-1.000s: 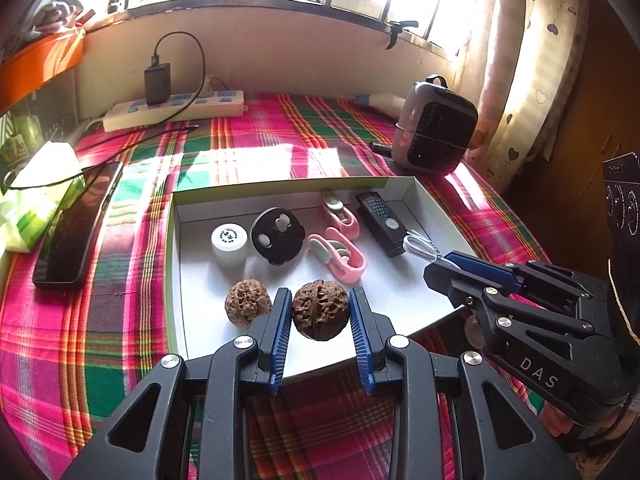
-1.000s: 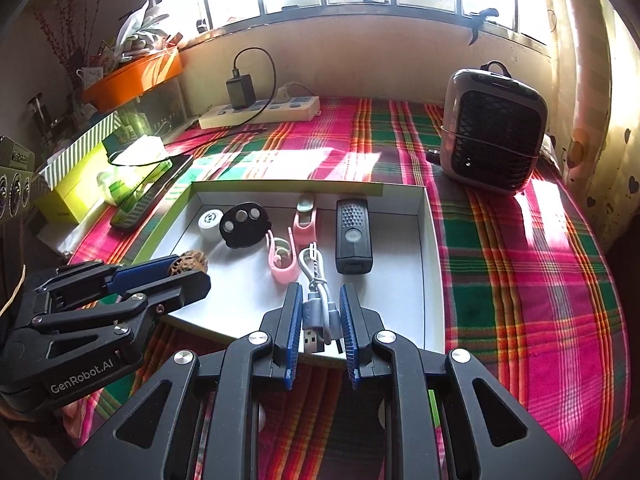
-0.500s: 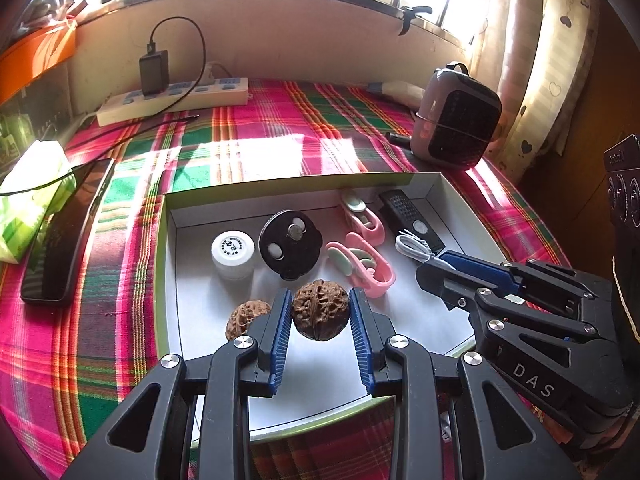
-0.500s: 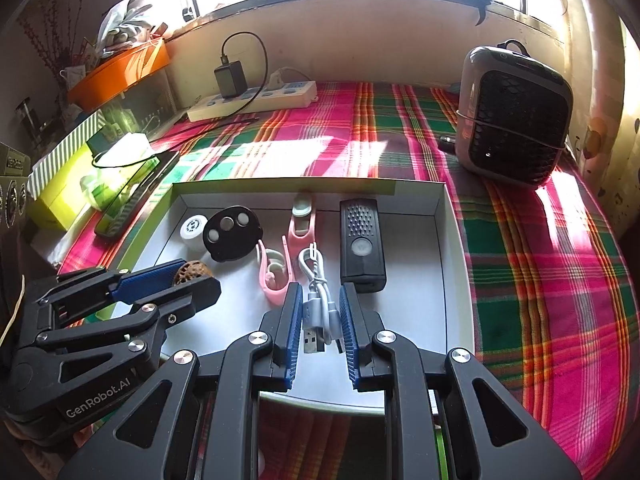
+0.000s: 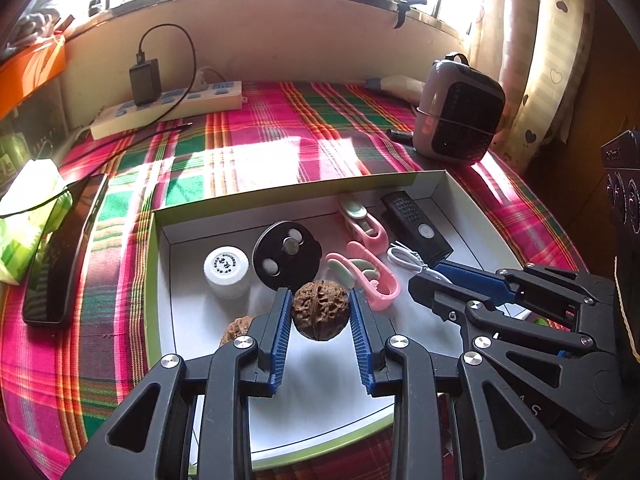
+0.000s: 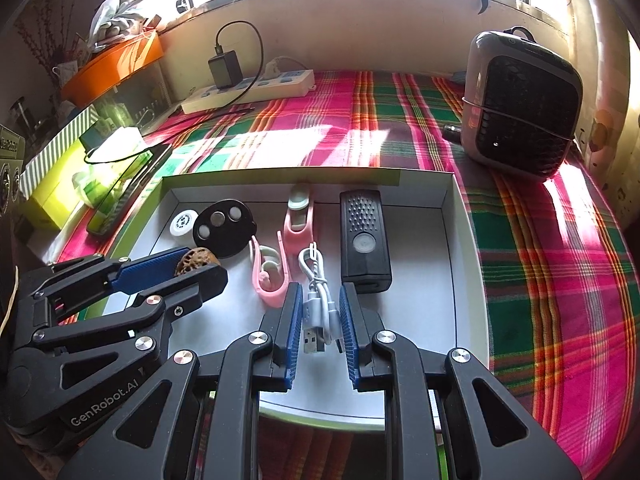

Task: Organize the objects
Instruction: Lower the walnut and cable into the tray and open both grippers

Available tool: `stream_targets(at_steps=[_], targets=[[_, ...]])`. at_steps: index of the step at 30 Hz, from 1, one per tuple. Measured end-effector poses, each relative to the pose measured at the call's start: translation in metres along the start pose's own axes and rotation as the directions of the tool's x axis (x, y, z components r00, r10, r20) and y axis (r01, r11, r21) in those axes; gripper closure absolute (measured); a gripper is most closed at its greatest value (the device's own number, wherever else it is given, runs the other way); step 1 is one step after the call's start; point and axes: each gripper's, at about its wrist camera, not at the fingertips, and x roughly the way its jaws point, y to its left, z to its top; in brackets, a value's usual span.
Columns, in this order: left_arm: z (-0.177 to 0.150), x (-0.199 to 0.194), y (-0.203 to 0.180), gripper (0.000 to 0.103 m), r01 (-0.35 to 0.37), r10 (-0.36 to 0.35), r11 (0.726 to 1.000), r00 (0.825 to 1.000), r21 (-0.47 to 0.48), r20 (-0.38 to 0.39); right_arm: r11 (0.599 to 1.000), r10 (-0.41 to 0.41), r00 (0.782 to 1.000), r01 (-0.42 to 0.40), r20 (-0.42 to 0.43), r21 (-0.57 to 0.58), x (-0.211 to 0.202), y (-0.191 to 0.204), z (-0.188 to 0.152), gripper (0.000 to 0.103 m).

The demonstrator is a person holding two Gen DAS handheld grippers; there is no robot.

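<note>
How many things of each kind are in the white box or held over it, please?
Walnuts: 2, one in the left gripper, one in the box
Pink clips: 2
White cable: 1, in the right gripper
Black disc: 1
White jar: 1
Black remote: 1
Total: 8

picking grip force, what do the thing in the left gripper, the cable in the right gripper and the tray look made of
Walnut: real woody shell by the look, matte brown with deep wrinkles and a seam.
White cable: smooth, likely rubbery plastic sheath, with a shiny metal USB plug.
Tray: probably coated cardboard, with thin folded matte white walls and a green outer edge.
</note>
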Motion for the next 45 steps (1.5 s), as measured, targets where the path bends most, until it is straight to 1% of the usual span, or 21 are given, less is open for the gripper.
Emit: stream_targets(at_steps=[11, 28, 36, 45], targets=[[0.0, 0.013, -0.001, 0.076, -0.014, 0.014, 1.0, 1.0, 0.002, -0.027, 1.0, -0.002, 1.0, 0.002, -0.006, 0.006, 0.004, -0.001, 0.001, 0.083], [0.0, 0.016, -0.001, 0.076, -0.016, 0.016, 1.0, 0.999, 0.003, -0.032, 1.0, -0.003, 1.0, 0.003, -0.004, 0.005, 0.003, 0.0, 0.0, 0.083], [0.0, 0.016, -0.001, 0.076, -0.018, 0.018, 1.0, 0.999, 0.003, -0.034, 1.0, -0.005, 1.0, 0.005, -0.017, 0.012, 0.005, -0.001, -0.002, 0.083], [-0.002, 0.014, -0.003, 0.075, -0.039, 0.039, 0.999, 0.999, 0.013, -0.037, 1.0, -0.003, 1.0, 0.003, -0.023, 0.029, 0.003, -0.003, -0.005, 0.083]])
